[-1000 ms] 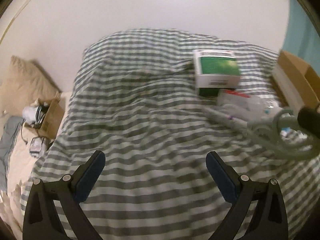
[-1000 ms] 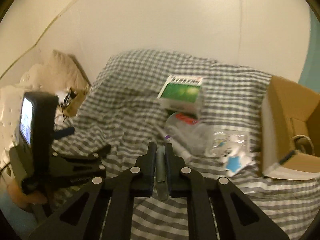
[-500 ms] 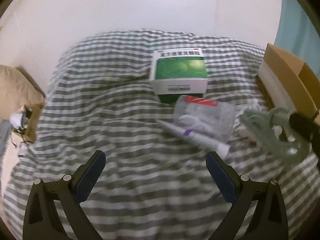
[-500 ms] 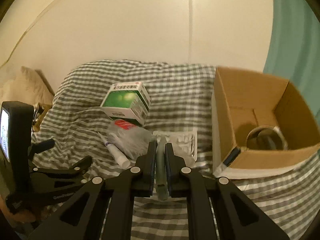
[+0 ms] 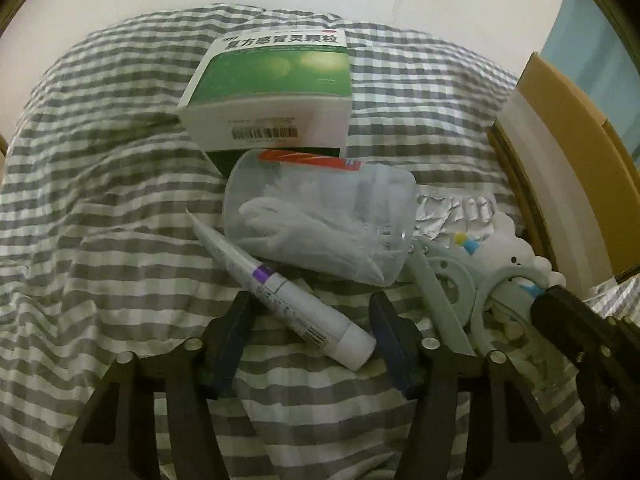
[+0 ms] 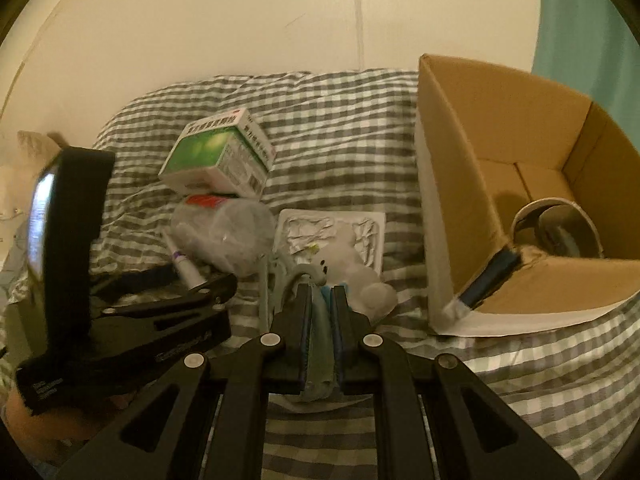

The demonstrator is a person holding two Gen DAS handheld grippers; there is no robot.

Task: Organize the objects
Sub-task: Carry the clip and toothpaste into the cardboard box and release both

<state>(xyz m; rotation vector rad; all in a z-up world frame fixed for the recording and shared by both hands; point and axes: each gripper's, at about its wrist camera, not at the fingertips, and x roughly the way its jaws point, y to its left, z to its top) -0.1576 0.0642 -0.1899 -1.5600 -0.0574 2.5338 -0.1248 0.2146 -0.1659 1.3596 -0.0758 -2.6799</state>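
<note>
My left gripper [image 5: 310,340] is open, its fingers either side of the cap end of a white tube with a purple band [image 5: 280,286] lying on the checked bed. Behind the tube lie a clear plastic bag of white items [image 5: 320,216] and a green and white medicine box [image 5: 272,92]. My right gripper [image 6: 320,312] is shut on pale green plastic scissors [image 6: 320,344], which also show in the left wrist view [image 5: 452,284]. A foil blister pack [image 6: 332,232] and a small white toy [image 6: 352,256] lie just ahead of it.
An open cardboard box [image 6: 500,184] stands on the bed at the right with a roll of tape [image 6: 560,228] inside. The left gripper body with its screen [image 6: 68,216] is at the left in the right wrist view. White wall behind the bed.
My left gripper has swung right and come down close to the tube, now framed between its fingers. My right gripper has carried the scissors down towards the pile beside the cardboard box.
</note>
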